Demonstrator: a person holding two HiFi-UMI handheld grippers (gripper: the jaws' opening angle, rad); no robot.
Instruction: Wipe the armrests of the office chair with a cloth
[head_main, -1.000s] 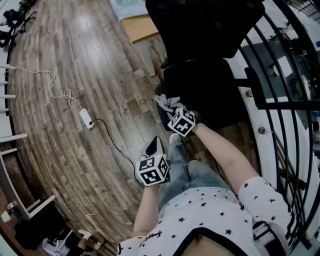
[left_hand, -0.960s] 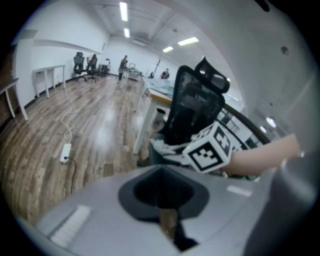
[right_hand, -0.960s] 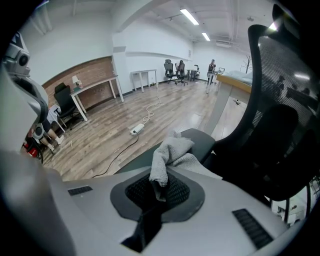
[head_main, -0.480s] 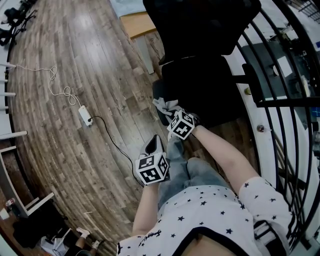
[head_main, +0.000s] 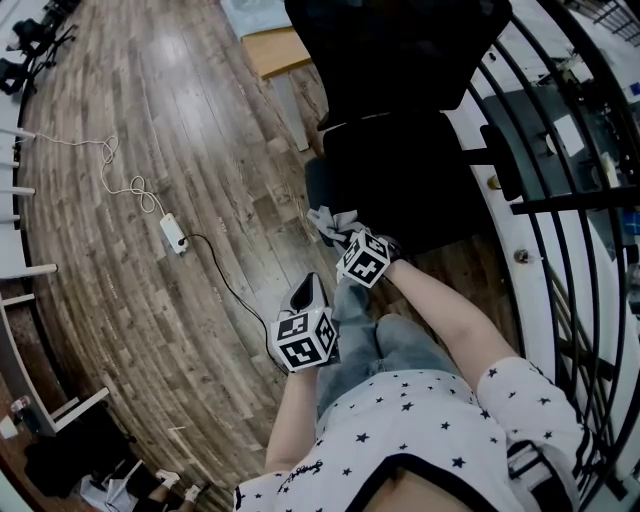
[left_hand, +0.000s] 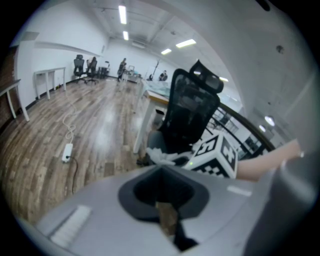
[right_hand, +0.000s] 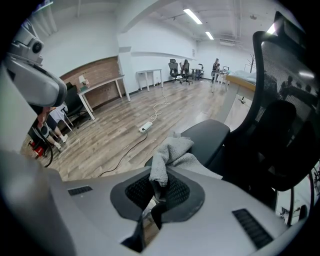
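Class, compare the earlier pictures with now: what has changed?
The right gripper, shut on the grey cloth, slid a little back along the armrest toward the person. The left gripper stayed where it was, holding nothing.

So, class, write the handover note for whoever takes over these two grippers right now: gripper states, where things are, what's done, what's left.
Right gripper: shut on the grey cloth, which lies at the front end of the near armrest.
Left gripper: shut, empty, held over the floor beside the chair.
Done: cloth is on the near armrest; how much is wiped cannot be told.
Left: finish it, then wipe the far armrest.
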